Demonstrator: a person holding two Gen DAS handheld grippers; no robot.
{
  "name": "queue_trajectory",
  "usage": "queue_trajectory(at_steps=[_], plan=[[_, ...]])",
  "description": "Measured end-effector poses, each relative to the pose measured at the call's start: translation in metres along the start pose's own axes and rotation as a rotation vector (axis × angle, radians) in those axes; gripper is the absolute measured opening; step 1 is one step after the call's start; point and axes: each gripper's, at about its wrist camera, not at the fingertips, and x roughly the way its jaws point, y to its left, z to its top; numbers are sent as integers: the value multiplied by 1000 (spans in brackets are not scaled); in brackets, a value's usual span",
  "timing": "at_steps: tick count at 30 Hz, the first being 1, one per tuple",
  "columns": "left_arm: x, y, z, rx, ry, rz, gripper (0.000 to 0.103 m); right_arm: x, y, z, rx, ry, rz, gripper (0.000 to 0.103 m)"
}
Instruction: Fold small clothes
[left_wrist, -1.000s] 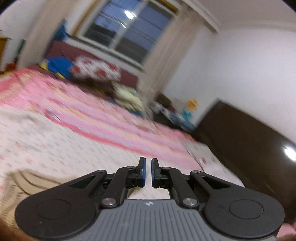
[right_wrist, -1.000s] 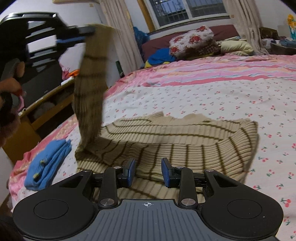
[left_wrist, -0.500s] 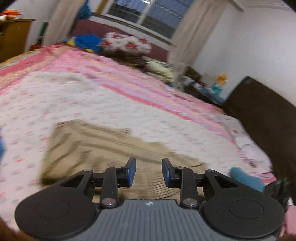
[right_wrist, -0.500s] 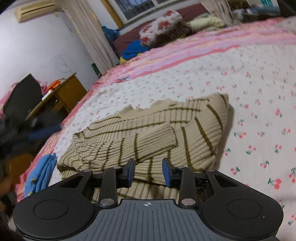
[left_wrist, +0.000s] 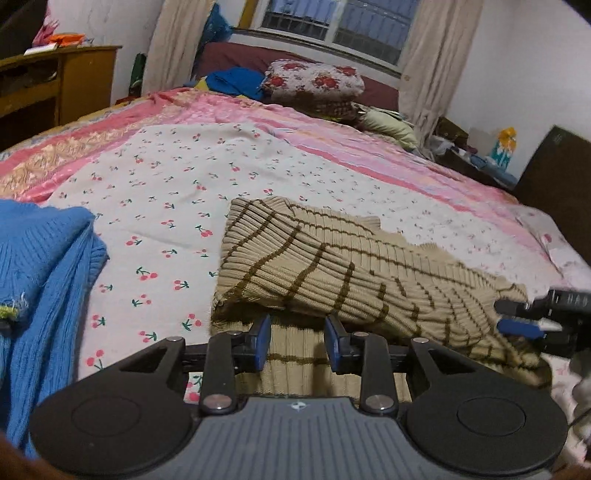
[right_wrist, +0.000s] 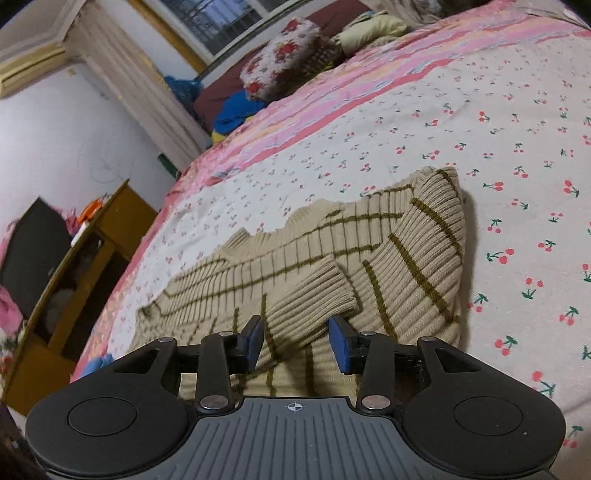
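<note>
Beige striped sweater sleeve now dropped flat, left gripper lowered

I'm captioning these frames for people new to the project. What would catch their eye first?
First, the beige striped sweater lying partly folded in the middle of the cherry-print bedsheet, its sleeve laid across the body. Both the left gripper and right gripper hover over its near edge, jaws apart. A blue knit garment sits at the left.
</note>
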Motion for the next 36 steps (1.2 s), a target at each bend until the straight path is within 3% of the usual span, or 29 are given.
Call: queue_trajectory(at_steps=[12,17,18,21,25,29,33,36], plan=[[-2,2,-3,-12,11,-64,37,5,2,2,46,-36,-5,38],[-1,3,-5,-24,18,-75,37,16,0,4,91,-15,-50,34],[-2,3,-5,-25,16,-76,37,16,0,4,101,-14,-43,32],[-4,5,-4,-34,8,-78,37,15,-5,5,157,6,-18,9],[-9,5,-2,-38,-18,-85,37,4,-5,10,191,-29,13,5],[-13,4,1,-37,-48,-91,38,-23,8,18,140,-105,67,4],[-7,5,-1,-42,-23,-82,40,-43,2,15,104,-150,26,4],[3,5,-5,-33,34,-53,42,-30,-11,7,92,-84,-47,4]])
